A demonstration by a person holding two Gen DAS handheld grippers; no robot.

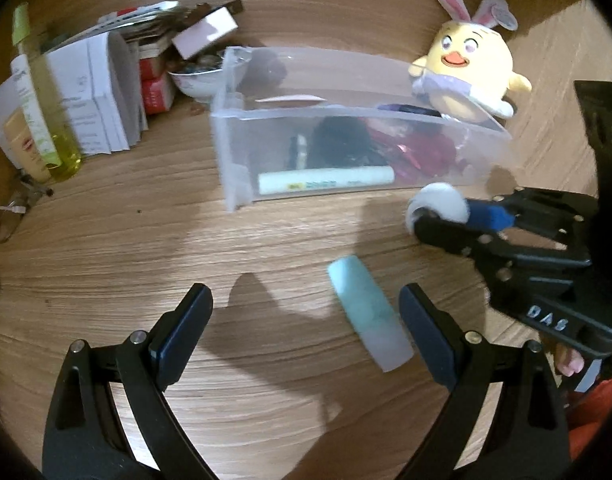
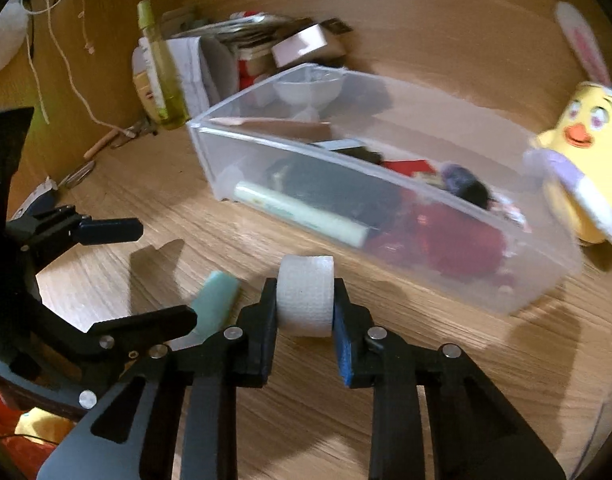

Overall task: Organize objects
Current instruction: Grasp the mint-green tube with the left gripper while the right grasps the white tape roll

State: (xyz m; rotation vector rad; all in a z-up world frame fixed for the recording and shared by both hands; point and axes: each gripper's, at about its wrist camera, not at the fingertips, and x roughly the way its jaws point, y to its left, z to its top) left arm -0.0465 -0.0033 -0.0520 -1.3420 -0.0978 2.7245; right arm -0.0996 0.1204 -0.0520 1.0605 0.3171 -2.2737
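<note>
A clear plastic bin (image 1: 234,136) (image 2: 546,280) stands on the wooden table and holds a white tube, dark items and something red. My right gripper (image 2: 306,308) (image 1: 434,216) is shut on a white roll of tape (image 2: 305,294) (image 1: 442,202), held just in front of the bin's near wall. My left gripper (image 1: 306,320) (image 2: 146,276) is open wide above the table. A pale teal tube (image 1: 366,312) (image 2: 216,300) lies on the table between its fingers, close to the right finger.
A yellow chick plush with bunny ears (image 1: 472,68) (image 2: 582,160) sits right of the bin. Left of the bin stand a yellow-green bottle (image 1: 46,120) (image 2: 162,76), papers, boxes (image 1: 102,92) and a white bowl (image 1: 196,78). Strings hang at the far left (image 2: 66,52).
</note>
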